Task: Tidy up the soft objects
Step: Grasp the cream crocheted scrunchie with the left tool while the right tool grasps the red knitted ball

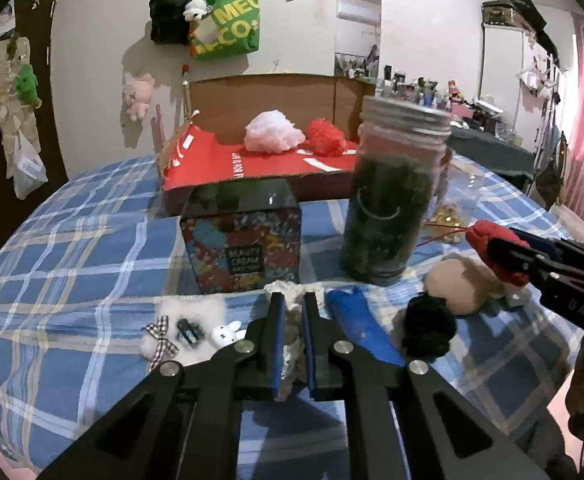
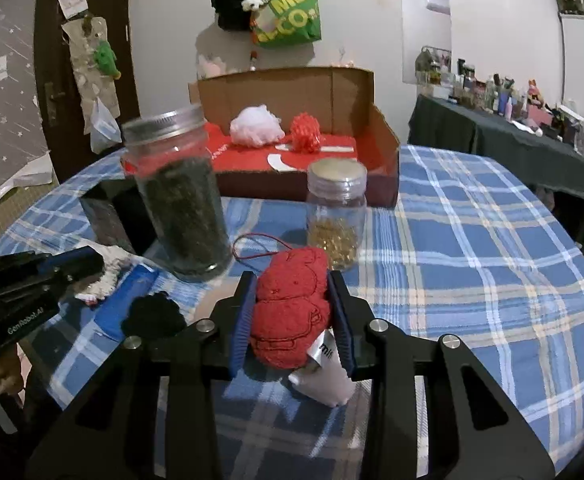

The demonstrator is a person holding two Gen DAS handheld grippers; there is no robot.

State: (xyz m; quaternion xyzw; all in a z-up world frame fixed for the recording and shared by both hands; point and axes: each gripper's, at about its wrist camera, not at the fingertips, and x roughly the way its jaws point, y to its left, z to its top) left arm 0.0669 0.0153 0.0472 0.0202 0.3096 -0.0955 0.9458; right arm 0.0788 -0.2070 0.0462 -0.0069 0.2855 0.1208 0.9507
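Left wrist view: the left gripper has its blue-padded fingers drawn nearly together on a cream knitted soft piece that lies on the blue plaid cloth covering the worktop; the piece shows between the pads and bulges past their tips at 12 o'clock. Just beside it at 3 o'clock lies a blue cloth piece, then a black fuzzy pom-pom, and farther toward 2 o'clock a beige plush. At 9 o'clock from the fingers sit a checked bow, a black clip and a small white rabbit figure. A patterned box stands at 12 o'clock, with a tall jar of dark green contents at 1 o'clock. Behind them a cardboard tray with a red floor holds a white fluffy ball and a red fluffy ball.

Right wrist view: the right gripper clamps a red plush toy between its fingers, the pads pressing its sides; a white tag hangs below it and a thin red cord loops from its top. A small jar with gold contents stands at 12 o'clock, just beyond the toy.
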